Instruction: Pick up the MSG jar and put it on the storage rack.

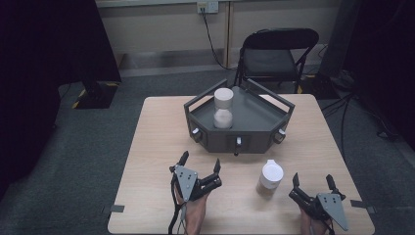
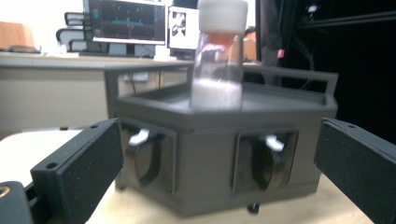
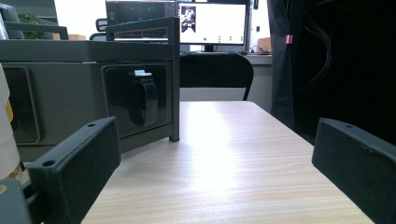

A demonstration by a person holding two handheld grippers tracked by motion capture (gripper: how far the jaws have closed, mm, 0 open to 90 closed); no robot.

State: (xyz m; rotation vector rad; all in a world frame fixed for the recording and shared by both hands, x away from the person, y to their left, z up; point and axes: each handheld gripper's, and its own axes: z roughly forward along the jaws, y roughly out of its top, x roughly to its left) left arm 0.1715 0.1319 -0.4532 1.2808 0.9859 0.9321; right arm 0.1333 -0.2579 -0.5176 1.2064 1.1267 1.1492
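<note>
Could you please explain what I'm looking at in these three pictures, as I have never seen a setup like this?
A person sits at a wooden table with a hand-held gripper in each hand: the left gripper and the right gripper. Both are open and hold nothing. One picture looks down from above; the other two come from cameras riding on each gripper, looking out between its black fingers. On the table stands a dark grey tray carrying a white-capped jar. A second capped jar stands on the table between the grippers.

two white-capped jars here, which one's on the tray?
The far jar, standing upright on the grey tray. The other jar stands on the bare table, between the two grippers.
</note>
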